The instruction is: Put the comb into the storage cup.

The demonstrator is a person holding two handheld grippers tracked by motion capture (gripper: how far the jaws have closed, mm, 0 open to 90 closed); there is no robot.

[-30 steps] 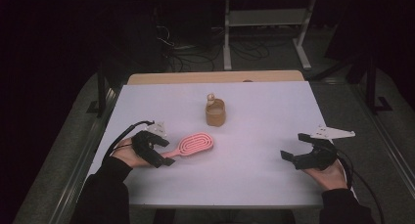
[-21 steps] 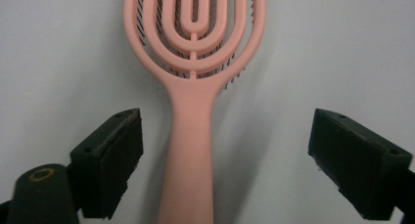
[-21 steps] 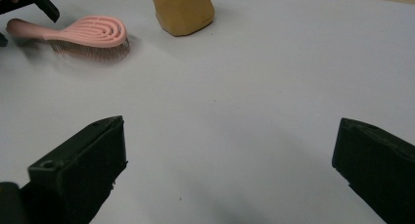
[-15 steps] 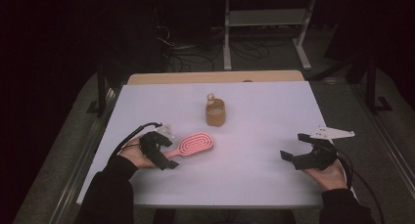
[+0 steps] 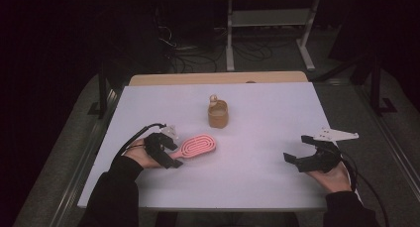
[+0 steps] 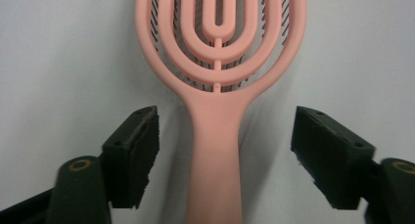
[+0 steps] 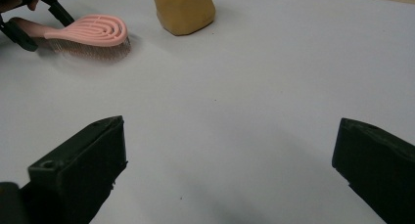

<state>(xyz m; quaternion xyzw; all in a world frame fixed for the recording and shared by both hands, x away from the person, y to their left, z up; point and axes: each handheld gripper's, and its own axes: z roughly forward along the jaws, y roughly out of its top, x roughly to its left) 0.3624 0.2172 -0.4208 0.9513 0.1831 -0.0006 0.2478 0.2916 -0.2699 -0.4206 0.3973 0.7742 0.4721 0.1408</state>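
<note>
A pink vented hairbrush (image 5: 199, 145) lies bristles down on the white table (image 5: 257, 103), its handle pointing to the left. My left gripper (image 5: 173, 153) straddles that handle (image 6: 217, 150). Its jaws have just been closing, but a gap remains on each side and neither pad touches the handle, so it is open. My right gripper (image 5: 296, 148) rests at the right of the table, wide open, with bare table between its jaws (image 7: 230, 160). From there the hairbrush (image 7: 85, 31) shows far off at the upper left.
A tan cup-like holder (image 5: 218, 115) with something pale in it stands behind the brush, mid-table; its base (image 7: 185, 9) shows in the right gripper view. A wooden strip (image 5: 218, 78) edges the far side. Table legs and cables stand on the floor beyond.
My left gripper has sunk a little and slid along the brush handle, its jaws drawing in around it. The right gripper, brush and holder have not moved.
</note>
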